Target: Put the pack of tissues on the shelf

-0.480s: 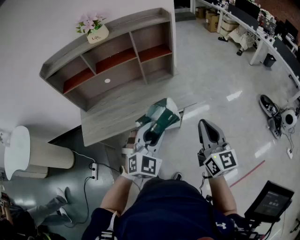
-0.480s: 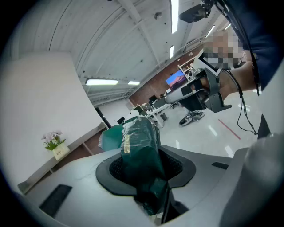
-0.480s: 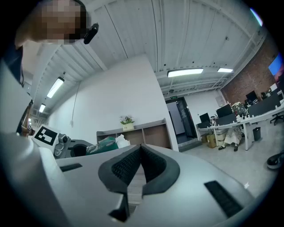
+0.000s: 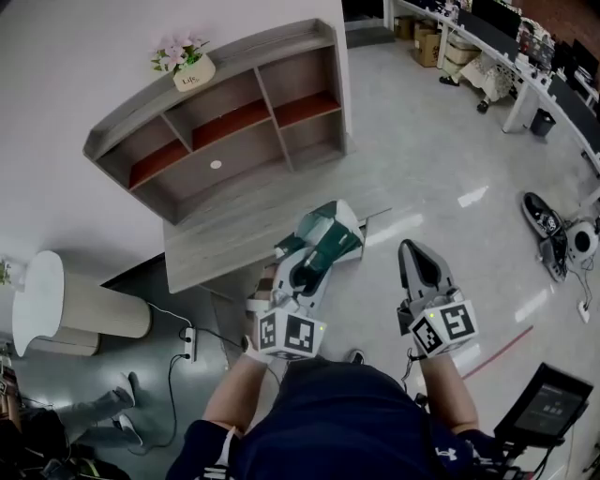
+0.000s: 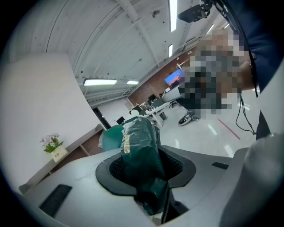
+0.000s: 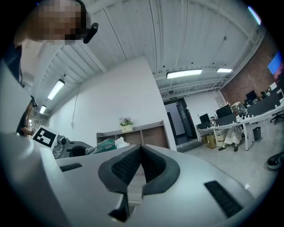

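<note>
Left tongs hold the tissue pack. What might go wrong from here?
1. The left tongs pinch the soft wrap at one end of the tissue pack, so it may sag or slip out.
2. The shelf is split into compartments, and the pack might catch on a divider.
3. A high approach might knock the flower pot on top.

open-plan office: rows of desks (image 4: 521, 79) (with monitors (image 4: 495, 17)).

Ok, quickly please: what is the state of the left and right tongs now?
Left tongs: closed, holding the tissue pack.
Right tongs: closed, empty.
</note>
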